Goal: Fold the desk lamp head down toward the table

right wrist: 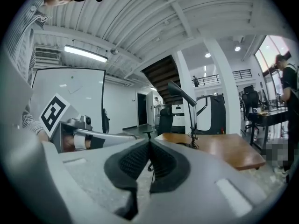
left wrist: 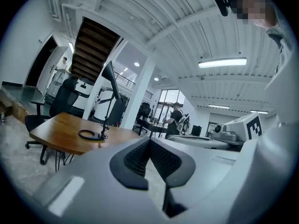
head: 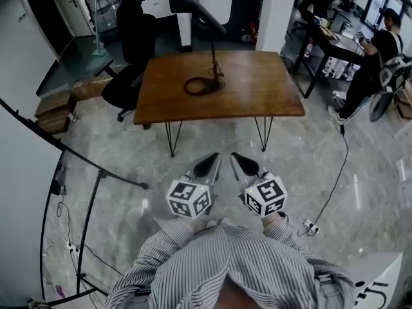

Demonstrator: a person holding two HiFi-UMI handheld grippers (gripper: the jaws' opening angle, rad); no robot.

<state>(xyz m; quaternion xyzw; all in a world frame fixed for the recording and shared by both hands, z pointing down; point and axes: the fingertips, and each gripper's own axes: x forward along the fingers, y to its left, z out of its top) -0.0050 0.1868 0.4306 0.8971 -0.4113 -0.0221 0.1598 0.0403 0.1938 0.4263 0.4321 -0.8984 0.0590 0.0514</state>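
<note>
The biggest thing I see is the grey shiny floor [head: 322, 172], and I stand on it. In front of me, a good way off, is a brown wooden surface [head: 264, 92] on thin black legs. A black chair [head: 129, 69] on wheels is right by its left end. Far off on my right, a person [head: 380, 50] in dark clothes is next to another desk. The desk lamp [head: 213, 56] stands on the brown surface, near the middle and a bit toward the back edge. Its thin pole goes straight up. The lamp head [head: 193, 4] is wide, flat and dark, and it sits high up on the pole, tipped on a slant. By the foot of the pole lies a dark ring [head: 197, 85]. It may be the lamp's base or a rolled-up cord; I cannot tell from here. I hold my left gripper [head: 209, 165] and my right gripper [head: 244, 166] low in front of my striped shirt. They are side by side over the floor, well apart from the surface and the lamp. The fingers of my left gripper are pressed together with nothing between them. The fingers of my right gripper are together too, with nothing in them. Each gripper has a white cube [head: 188, 198] with black squares on it. A thin black cable [head: 338, 179] runs over the floor on my right.
</note>
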